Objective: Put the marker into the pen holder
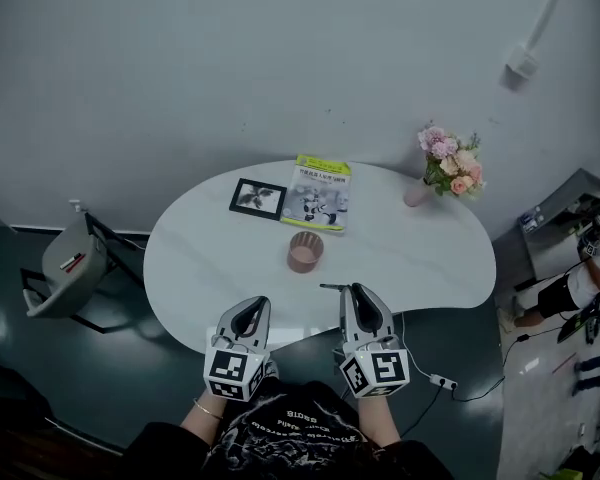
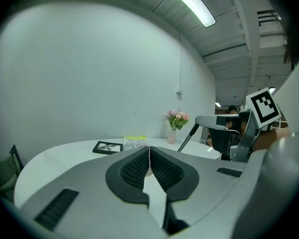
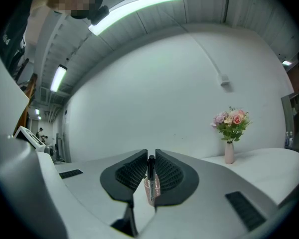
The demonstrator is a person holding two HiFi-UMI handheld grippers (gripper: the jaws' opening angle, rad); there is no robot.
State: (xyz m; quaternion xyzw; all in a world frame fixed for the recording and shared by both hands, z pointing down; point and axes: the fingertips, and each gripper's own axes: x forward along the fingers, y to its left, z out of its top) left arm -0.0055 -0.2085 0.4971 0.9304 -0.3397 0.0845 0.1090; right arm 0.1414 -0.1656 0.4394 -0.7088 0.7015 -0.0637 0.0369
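The pink pen holder (image 1: pixel 305 252) stands upright near the middle of the white table (image 1: pixel 420 258). My right gripper (image 1: pixel 358 290) hovers over the table's near edge, just right of and nearer than the holder, shut on a black marker (image 1: pixel 332 288) that sticks out to the left. In the right gripper view the marker (image 3: pixel 151 168) stands upright between the pads, with the pen holder (image 3: pixel 152 189) showing behind it. Nothing is in my left gripper (image 1: pixel 255 304), which hangs shut at the near edge, left of the holder. The left gripper view shows its jaws (image 2: pixel 149 151) closed together.
At the back of the table lie a black picture frame (image 1: pixel 258 198) and a green-topped booklet (image 1: pixel 320 192). A pink vase of flowers (image 1: pixel 445 168) stands at the back right. A grey chair (image 1: pixel 70 263) sits left of the table, and a cable lies on the floor at right.
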